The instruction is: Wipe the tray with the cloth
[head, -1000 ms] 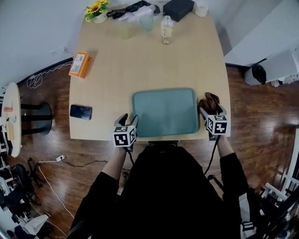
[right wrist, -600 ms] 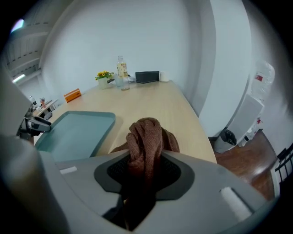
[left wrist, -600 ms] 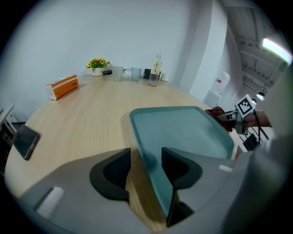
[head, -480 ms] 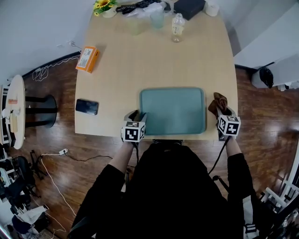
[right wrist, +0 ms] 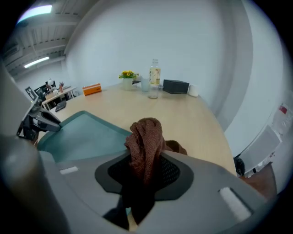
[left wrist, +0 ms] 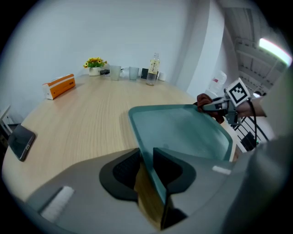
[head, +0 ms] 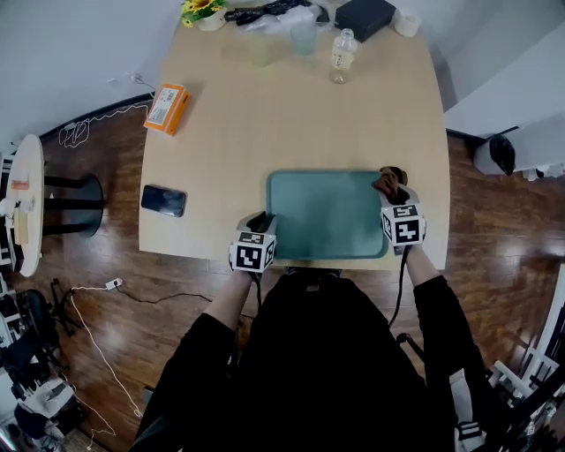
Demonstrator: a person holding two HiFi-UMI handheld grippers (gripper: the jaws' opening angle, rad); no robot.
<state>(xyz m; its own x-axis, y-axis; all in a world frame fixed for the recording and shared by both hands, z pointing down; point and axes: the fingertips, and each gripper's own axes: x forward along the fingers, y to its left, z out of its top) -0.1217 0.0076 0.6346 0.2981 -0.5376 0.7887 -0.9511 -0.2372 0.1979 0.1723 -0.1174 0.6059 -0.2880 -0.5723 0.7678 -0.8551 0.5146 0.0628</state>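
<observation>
A teal tray (head: 322, 216) lies near the front edge of the wooden table (head: 265, 132). My left gripper (head: 258, 222) sits at the tray's near-left corner. Its jaws have just been closing, and in the left gripper view the tray's rim (left wrist: 143, 137) runs between the pads of this gripper (left wrist: 145, 167), which pinch it. My right gripper (head: 394, 198) is over the tray's far-right corner. Its jaws have just closed too, and they are shut on a bunched brown cloth (head: 389, 182). In the right gripper view the cloth (right wrist: 145, 139) sticks up out of the jaws.
A black phone (head: 164, 200) lies left of the tray and an orange box (head: 166, 109) farther back. A bottle (head: 342, 55), cups, a black box (head: 364, 16) and yellow flowers (head: 201, 11) line the far edge. A round side table (head: 22, 212) stands at the left.
My right gripper has carried the cloth leftwards from the table beside the tray to over the tray's far-right corner. My left gripper stayed at the near-left corner and closed on the rim.
</observation>
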